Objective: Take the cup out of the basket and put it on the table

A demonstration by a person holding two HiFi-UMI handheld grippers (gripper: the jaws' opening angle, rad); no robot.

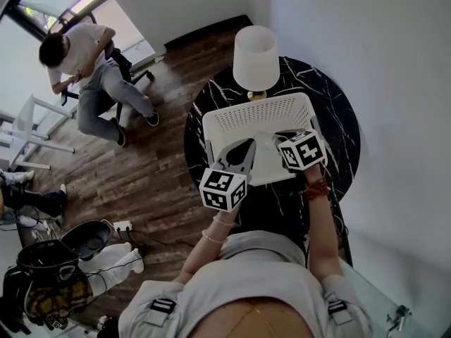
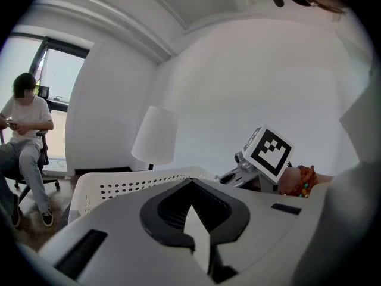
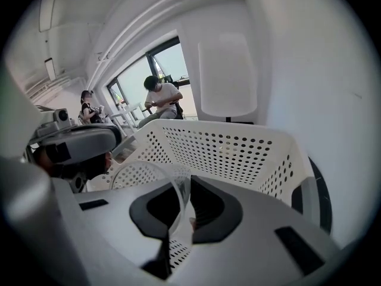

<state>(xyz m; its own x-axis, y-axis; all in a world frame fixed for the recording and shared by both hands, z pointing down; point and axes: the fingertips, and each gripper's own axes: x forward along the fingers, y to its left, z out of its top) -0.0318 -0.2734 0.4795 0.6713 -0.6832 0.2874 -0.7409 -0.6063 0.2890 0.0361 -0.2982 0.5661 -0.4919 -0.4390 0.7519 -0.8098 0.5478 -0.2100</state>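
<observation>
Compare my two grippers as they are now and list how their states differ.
The right gripper is shut on the clear cup's wall, one jaw inside the rim and one outside. The left gripper holds nothing, its jaws together. The right gripper reaches into the white basket, while the left gripper sits at the basket's near left edge. Both carry marker cubes.

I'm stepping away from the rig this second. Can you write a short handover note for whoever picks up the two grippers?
Left gripper: fingers together, holding nothing, at the white basket's near-left corner.
Right gripper: shut on the clear cup's wall, one finger inside, one outside.
The cup is inside the basket, which stands on the black marble table by a lamp.
Done: cup gripped.
Left: lift it over the basket wall and set it on bare table.
</observation>
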